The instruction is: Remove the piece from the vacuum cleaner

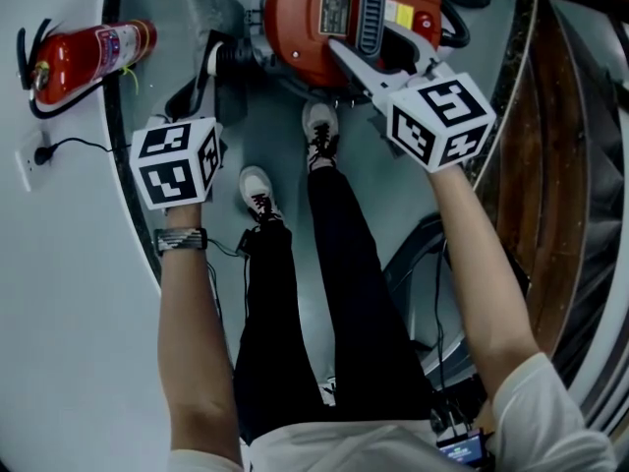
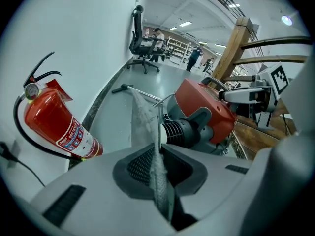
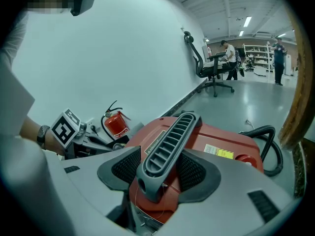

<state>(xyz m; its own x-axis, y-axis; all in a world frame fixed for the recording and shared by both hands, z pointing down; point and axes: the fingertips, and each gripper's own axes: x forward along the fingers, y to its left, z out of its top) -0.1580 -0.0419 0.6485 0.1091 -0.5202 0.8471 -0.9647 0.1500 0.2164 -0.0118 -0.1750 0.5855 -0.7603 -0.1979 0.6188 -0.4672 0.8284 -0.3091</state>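
The red vacuum cleaner (image 1: 324, 28) stands on the floor in front of my feet. My right gripper (image 1: 359, 57) is shut on its grey slotted carry handle (image 3: 170, 141), with one pad on each side. My left gripper (image 2: 160, 166) is at the vacuum's left side, by the black ribbed port (image 2: 174, 131). It is shut on a thin grey cloth-like piece (image 2: 142, 114) that runs up from between the pads toward the vacuum. In the head view the left gripper (image 1: 208, 67) reaches to that grey piece (image 1: 211, 13).
A red fire extinguisher (image 1: 88, 57) lies against the curved white wall on the left, near a wall socket with a cord (image 1: 29, 155). The person's shoes (image 1: 319, 131) stand close behind the vacuum. A wooden stair rail (image 1: 550, 165) is on the right. A black hose (image 3: 268, 146) loops behind the vacuum.
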